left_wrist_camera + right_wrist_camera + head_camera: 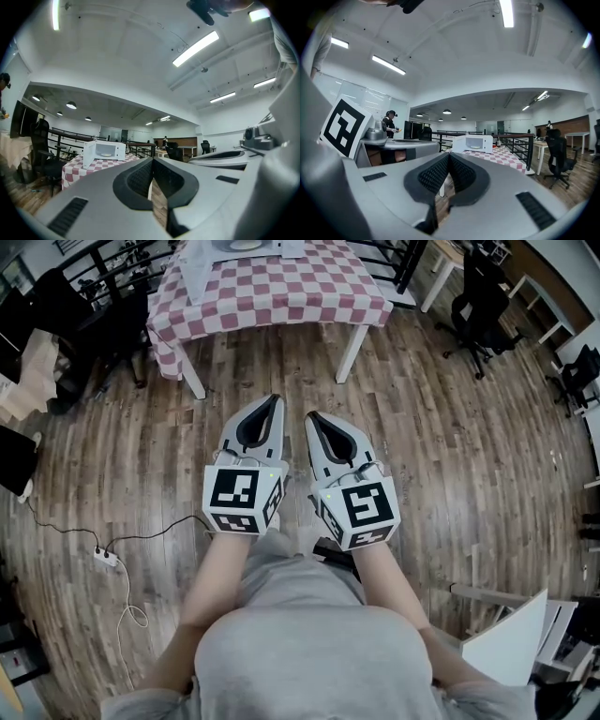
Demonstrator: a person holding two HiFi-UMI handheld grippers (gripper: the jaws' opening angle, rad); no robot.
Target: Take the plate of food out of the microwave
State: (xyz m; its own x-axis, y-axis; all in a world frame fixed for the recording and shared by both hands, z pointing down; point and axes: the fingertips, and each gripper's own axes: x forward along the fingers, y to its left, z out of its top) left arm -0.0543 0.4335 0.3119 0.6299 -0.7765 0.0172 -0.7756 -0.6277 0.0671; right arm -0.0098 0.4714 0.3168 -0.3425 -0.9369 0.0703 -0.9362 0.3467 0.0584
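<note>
The plate of food (106, 154) is being kept in the far-off microwave (112, 145), so left tongs (276, 399) and right tongs (312, 416) are being held closed, empty.

**Colour and Pattern Reference**

Your left gripper (275, 401) and right gripper (312, 416) have pale grey shells; the inner pads are black with a fine grid texture. The left marker cube (242, 495) and right marker cube (364, 507) show black square patterns on white faces. The tablecloth (281, 287) is checked in dull red and white, over white table legs (352, 352). The microwave (104, 152) is white. The floor (450, 427) is brown wood plank with mixed light and dark grain. Your shirt (309, 643) is plain grey. The office chairs (478, 306) and railing (520, 140) are black
</note>
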